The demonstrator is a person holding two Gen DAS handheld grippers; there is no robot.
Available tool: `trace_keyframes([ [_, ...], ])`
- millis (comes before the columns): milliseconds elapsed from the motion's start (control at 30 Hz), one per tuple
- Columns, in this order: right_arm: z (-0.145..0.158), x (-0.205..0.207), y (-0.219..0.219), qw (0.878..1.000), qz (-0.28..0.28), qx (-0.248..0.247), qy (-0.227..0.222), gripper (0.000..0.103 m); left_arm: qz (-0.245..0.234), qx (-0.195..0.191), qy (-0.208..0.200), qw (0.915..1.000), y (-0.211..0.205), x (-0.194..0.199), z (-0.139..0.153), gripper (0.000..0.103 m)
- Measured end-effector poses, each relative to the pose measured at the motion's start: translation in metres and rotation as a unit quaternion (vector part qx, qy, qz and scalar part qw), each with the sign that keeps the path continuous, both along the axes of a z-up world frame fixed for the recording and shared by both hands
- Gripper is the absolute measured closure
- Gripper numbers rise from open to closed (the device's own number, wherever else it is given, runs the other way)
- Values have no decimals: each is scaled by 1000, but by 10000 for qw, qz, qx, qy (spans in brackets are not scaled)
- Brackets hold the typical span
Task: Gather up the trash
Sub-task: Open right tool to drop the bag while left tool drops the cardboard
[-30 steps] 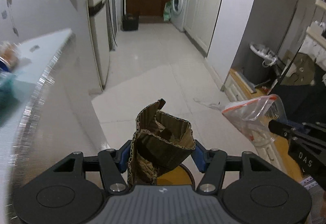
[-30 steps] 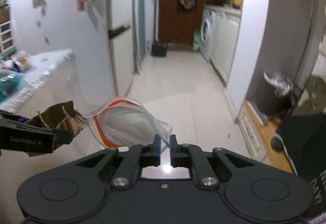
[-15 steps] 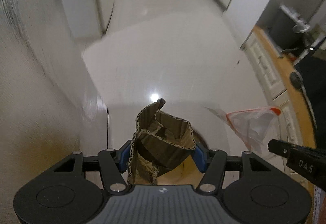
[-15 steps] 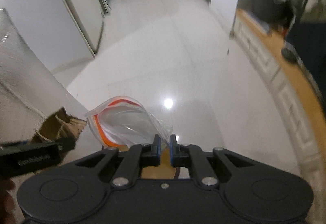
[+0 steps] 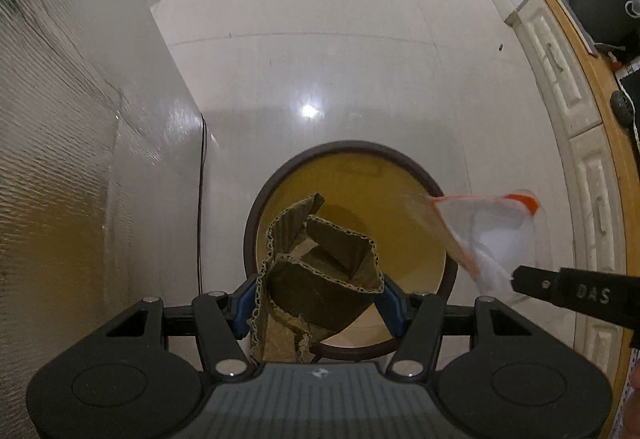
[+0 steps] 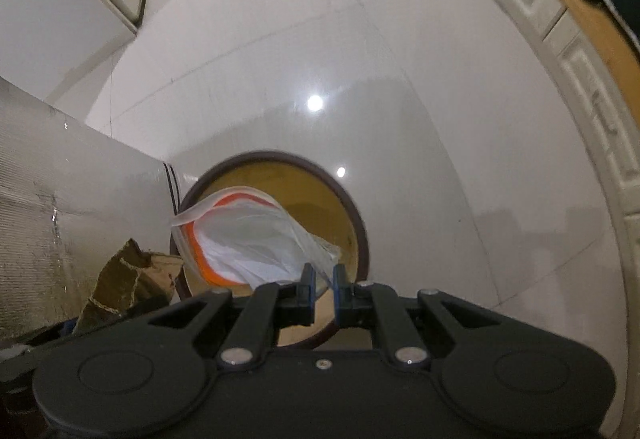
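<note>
A round bin with a dark brown rim [image 5: 256, 207] [image 6: 352, 207] and yellow inside stands on the white floor, seen from above. My left gripper [image 5: 318, 297] is shut on a crumpled piece of brown corrugated cardboard [image 5: 320, 259], which hangs over the bin's mouth. My right gripper [image 6: 320, 279] is shut on a corner of a clear plastic bag with an orange strip [image 6: 248, 239], also over the bin. In the left wrist view the plastic bag [image 5: 484, 235] shows at the right with the right gripper's black finger. The cardboard [image 6: 128, 279] shows at lower left in the right wrist view.
A tall pale textured panel [image 5: 60, 159] [image 6: 60, 207] stands close on the left of the bin, with a thin dark cable [image 5: 200, 199] down its edge. White cabinet fronts with a wooden top [image 5: 580, 119] [image 6: 560, 19] curve along the right. White tiled floor [image 5: 320, 39] stretches beyond the bin.
Both grippers have dropped and tipped from looking down the hallway to pointing down over the bin. The cardboard and the bag stay gripped throughout.
</note>
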State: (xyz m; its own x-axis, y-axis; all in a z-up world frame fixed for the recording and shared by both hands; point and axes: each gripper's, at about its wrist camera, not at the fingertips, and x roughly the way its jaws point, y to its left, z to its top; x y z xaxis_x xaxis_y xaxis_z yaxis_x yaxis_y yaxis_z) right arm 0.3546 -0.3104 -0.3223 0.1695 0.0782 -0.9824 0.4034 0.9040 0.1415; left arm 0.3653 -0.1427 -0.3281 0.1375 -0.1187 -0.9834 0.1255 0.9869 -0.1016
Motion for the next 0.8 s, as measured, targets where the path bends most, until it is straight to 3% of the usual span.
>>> trace_keyframes([
  [267,-16,19,13,9998,141,149,-69,91,-61,-19,22,10000,3,9,-12,42],
  [367,-18,22,12,9996,266,78,-109,80,-71,-8,25,10000,4,9,-16,42],
  [433,-17,21,10,9993,337,14,-147,61,-88,-8,45,10000,3,11,-18,42],
  [633,-17,16,-5,9990,427,42,-93,50,-170,-70,34,9998,-4,12,-23,41],
  [800,-21,12,-10,9975,692,-133,-24,41,-228,-57,13,9997,-7,12,-23,32],
])
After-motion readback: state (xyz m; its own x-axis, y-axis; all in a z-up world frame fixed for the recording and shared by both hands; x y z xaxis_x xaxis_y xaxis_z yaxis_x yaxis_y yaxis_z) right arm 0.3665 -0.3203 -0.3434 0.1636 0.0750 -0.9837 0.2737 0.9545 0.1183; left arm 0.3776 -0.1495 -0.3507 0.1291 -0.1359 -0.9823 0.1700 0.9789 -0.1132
